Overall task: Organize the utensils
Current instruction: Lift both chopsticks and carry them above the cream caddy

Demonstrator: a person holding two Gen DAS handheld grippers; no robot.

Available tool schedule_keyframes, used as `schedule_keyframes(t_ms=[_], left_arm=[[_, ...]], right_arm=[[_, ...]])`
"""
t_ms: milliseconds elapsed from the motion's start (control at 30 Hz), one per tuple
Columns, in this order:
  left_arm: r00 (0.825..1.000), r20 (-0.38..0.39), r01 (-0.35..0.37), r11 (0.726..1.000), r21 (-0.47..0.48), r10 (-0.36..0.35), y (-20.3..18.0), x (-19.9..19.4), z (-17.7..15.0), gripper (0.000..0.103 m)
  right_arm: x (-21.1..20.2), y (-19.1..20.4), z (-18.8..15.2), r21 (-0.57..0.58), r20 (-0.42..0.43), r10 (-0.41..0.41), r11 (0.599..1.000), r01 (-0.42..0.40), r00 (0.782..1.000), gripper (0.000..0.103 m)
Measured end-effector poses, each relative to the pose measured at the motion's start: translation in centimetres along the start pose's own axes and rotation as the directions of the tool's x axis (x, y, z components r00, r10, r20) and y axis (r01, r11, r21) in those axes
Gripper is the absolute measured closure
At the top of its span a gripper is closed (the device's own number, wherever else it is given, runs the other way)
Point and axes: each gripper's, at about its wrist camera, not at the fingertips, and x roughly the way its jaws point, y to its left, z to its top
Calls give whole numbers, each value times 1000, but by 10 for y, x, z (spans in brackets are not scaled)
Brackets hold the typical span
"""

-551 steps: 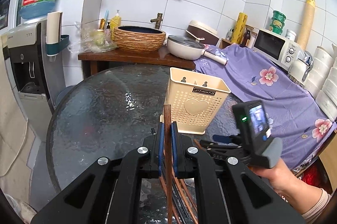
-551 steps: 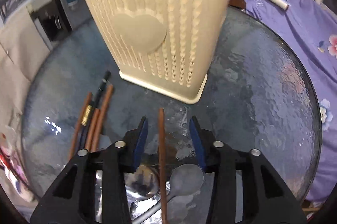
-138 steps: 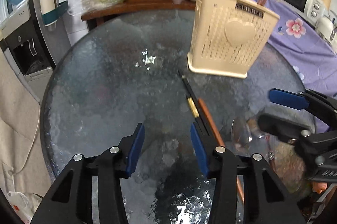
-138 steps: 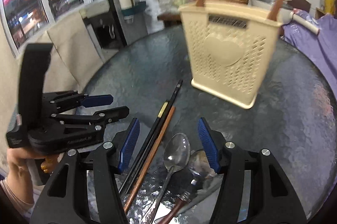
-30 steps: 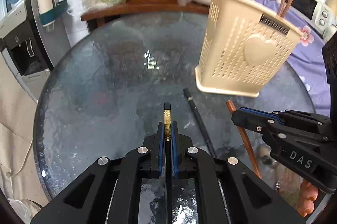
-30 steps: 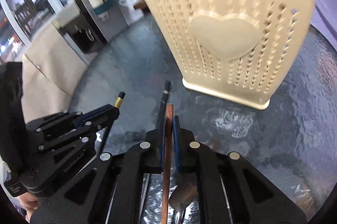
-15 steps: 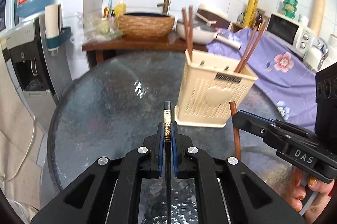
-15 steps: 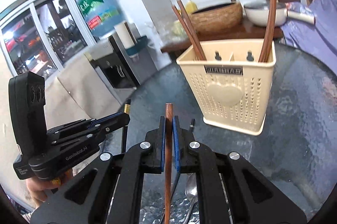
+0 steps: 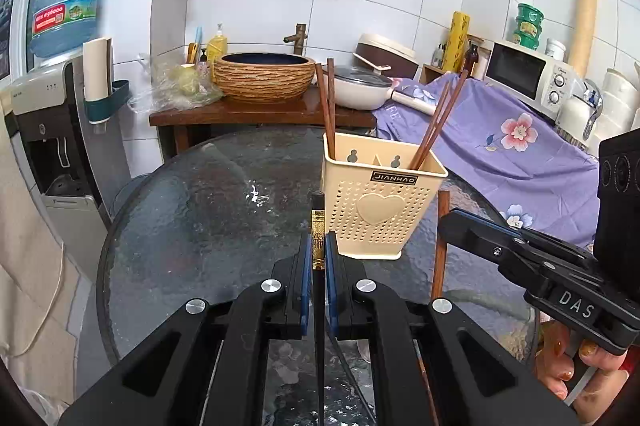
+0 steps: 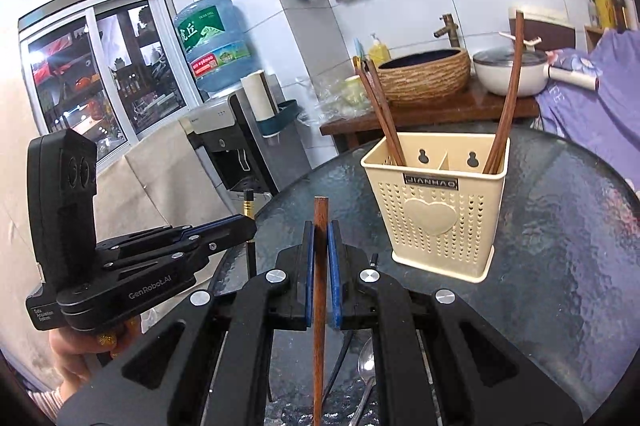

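- The cream utensil holder (image 9: 380,209) has a dark plate reading "JIANHAO", just above its heart.
- My right gripper (image 9: 456,224), right of the holder, says "DAS".
- My left gripper (image 10: 248,224), left of the holder, says "GenRobot.AI".

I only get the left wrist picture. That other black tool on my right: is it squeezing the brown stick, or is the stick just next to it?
Observer: Squeezing it. The right wrist view shows the right gripper head-on, its blue pads shut on the brown chopstick, which stands upright between them.
Visitor: Is anything lying on the table that I can't see?
Observer: Yes, a metal spoon lies on the glass table just below that gripper.
Visitor: And who holds my tool?
Observer: A hand holds the left gripper from underneath. The gold band of its black chopstick sticks up above the tips.
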Motion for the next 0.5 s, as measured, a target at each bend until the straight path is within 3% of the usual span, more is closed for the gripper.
schedule_keyframes(t_ms=[500], left_arm=[[998, 57, 36, 999, 10, -36, -8, -19, 11, 97]], right_arm=[[-21, 17, 10, -54, 77, 14, 999, -10, 997, 96]])
